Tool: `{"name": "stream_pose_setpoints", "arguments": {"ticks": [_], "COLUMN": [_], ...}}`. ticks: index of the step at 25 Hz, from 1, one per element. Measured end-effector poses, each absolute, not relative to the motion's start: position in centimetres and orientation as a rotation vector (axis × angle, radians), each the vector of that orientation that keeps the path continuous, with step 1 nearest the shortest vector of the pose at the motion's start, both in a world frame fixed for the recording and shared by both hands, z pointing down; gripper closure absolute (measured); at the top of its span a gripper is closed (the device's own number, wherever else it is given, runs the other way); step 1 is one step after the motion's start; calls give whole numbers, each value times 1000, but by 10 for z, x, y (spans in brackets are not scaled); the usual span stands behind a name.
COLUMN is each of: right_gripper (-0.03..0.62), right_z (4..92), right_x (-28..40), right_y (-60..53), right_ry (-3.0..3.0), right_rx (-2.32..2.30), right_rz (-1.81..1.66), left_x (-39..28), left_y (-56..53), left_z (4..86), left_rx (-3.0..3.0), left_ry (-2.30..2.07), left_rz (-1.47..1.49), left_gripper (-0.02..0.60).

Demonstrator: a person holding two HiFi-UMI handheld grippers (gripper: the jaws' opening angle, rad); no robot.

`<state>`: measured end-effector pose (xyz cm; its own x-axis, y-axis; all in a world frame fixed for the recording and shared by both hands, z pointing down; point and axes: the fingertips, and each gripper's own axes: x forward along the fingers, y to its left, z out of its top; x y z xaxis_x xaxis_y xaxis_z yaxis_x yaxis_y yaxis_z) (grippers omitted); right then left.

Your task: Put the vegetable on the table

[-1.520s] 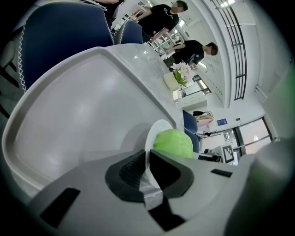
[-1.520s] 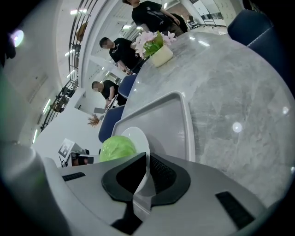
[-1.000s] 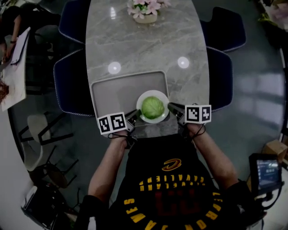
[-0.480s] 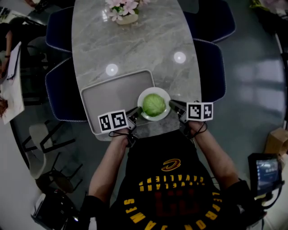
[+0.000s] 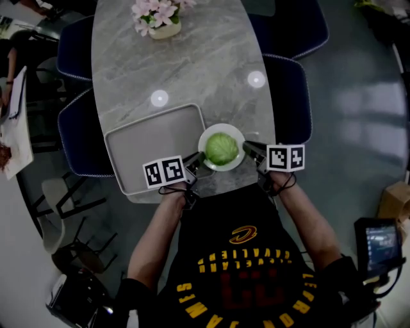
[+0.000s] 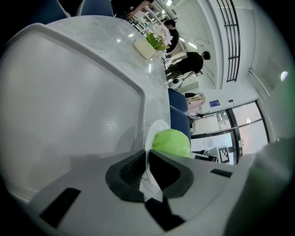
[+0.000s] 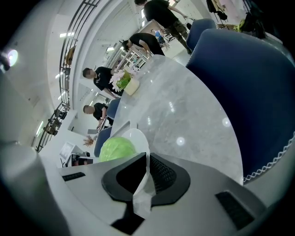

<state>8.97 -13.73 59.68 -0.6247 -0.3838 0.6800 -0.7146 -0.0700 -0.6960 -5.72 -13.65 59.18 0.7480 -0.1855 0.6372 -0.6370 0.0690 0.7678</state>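
Note:
A green cabbage (image 5: 221,148) lies on a white plate (image 5: 221,127) near the front edge of the marble table (image 5: 192,57), just right of the grey tray (image 5: 147,144). My left gripper (image 5: 197,160) is shut on the plate's left rim, and my right gripper (image 5: 248,148) is shut on its right rim. In the left gripper view the rim (image 6: 156,130) runs between the pads, with the cabbage (image 6: 171,140) behind it and the tray (image 6: 69,92) to the left. In the right gripper view the rim (image 7: 136,137) passes between the pads, beside the cabbage (image 7: 117,148).
A flower pot (image 5: 157,19) stands at the table's far end. Blue chairs (image 5: 289,96) flank both sides of the table, one also on the left (image 5: 73,128). Several people stand far behind the table (image 7: 152,18). A small screen (image 5: 378,246) sits at the lower right.
Both grippers have carried the plate with the cabbage to the right, from over the tray's right part to the table surface beside the tray. Both grips are unchanged.

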Motion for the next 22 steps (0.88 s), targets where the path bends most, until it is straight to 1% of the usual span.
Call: {"name": "stream_pose_setpoints", "arguments": {"ticks": [12,22], "right_gripper": [562,562], "right_z": [616,627], "right_x": [141,168], "right_y": [-127,-106], "right_ry": [-1853,-1785], "right_rx": [1372,1515], "right_rz": [1852,1910], "left_x": [-3,28], "left_y": [-153,-151], "left_z": [610,620], "left_rx": [1544,1615], "left_ry": [-602,-519], "left_rz": [554,692], "left_gripper": [554,554]}}
